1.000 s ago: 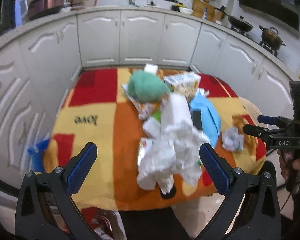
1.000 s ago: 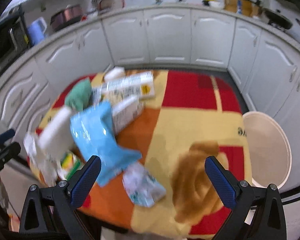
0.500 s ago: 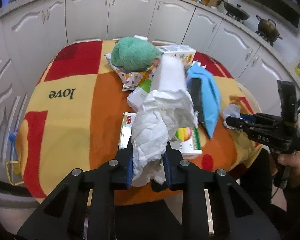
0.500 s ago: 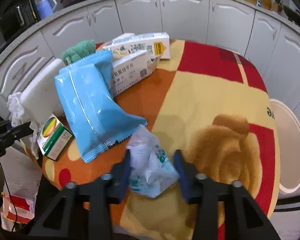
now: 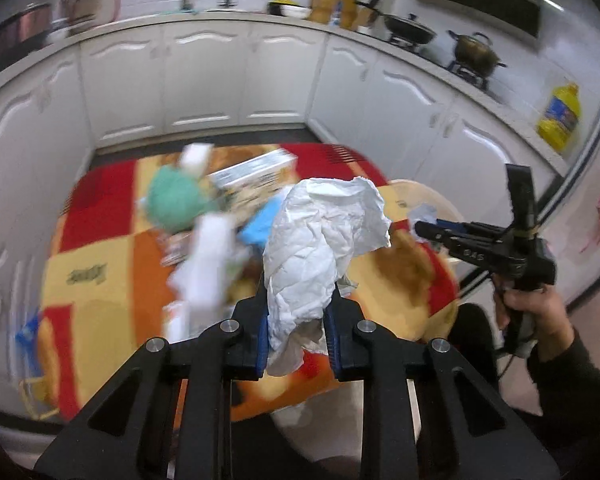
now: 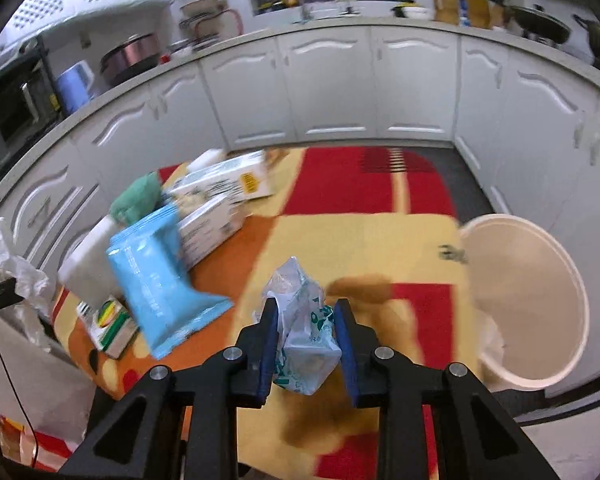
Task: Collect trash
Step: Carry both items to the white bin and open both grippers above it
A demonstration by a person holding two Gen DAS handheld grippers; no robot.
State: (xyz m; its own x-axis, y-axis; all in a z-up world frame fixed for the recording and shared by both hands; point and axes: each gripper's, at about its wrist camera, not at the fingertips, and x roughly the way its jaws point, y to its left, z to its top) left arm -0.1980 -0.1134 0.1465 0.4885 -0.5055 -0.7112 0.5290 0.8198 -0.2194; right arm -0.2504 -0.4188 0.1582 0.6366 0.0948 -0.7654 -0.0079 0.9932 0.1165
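While the left tool (image 5: 296, 334) pinches a crumpled white tissue (image 5: 320, 248) above the worktop (image 6: 360, 240), the right tool (image 6: 306, 344) clamps a crinkled clear wrapper (image 6: 302, 332) near a cream bin (image 6: 528, 300)

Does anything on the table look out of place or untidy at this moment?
Yes. Litter lies in a loose heap on the blanket-covered table: a blue packet leans on a white tub, beside cartons lying flat and a green cloth. Each tool already grips one piece: left crumpled paper, right a small plastic wrapper.
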